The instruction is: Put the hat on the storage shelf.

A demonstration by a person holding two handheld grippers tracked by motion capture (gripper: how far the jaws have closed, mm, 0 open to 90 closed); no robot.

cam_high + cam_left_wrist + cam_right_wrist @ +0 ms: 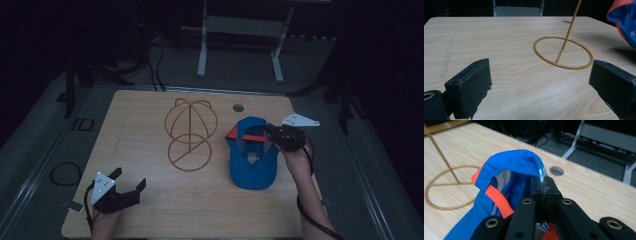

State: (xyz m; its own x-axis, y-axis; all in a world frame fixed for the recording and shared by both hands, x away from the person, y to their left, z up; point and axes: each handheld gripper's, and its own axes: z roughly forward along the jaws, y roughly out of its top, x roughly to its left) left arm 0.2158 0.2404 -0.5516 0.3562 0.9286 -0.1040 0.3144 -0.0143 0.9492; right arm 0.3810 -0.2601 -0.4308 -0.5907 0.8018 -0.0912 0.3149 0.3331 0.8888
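Note:
A blue cap (252, 165) with an orange strap hangs partly lifted over the right side of the wooden table (150, 200). My right gripper (271, 134) is shut on the cap's rear edge, and the blue cloth (514, 162) is pinched between its fingertips (544, 184). A yellow wire hat stand (190, 134) rises at the table's middle, its ring base (563, 52) flat on the wood. My left gripper (131, 181) rests near the front left corner, open, with nothing between its pads (471, 87). In the left gripper view the cap (624, 20) shows at the top right.
A round cable hole (238, 107) sits near the table's far edge. A white metal frame (240, 35) stands on the floor behind the table. A coiled cable (65, 173) lies on the floor at the left.

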